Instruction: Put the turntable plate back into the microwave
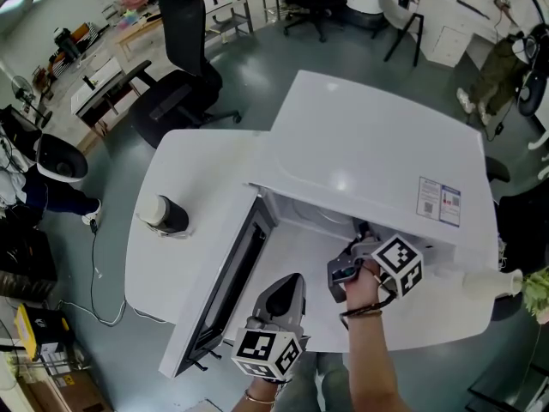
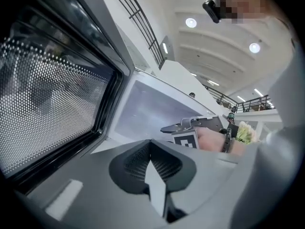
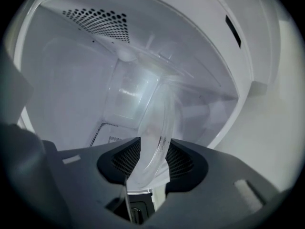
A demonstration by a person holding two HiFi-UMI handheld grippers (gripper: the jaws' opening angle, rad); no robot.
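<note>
While the left gripper point(image 2: 151, 163) hangs outside with its jaws closed on nothing, just beside the open door point(image 2: 52, 104), the right gripper point(image 3: 148, 168) has its jaws clamped on the rim of the glass plate point(image 3: 143, 104). The plate reaches ahead of them into the cavity point(image 3: 57, 80) of the microwave point(image 1: 369, 144). Whether it touches the floor I cannot tell.

Seating looks like the step in hand. The plate probably needs levelling and centring over the floor, then lowering slowly, because glass slips and chips. The jaws should part only once it rests.

Room is tight, as I judge it: the walls curve close round the plate and the opening's frame stands just to the right. The swung-out door leaves the front free for backing straight out.
</note>
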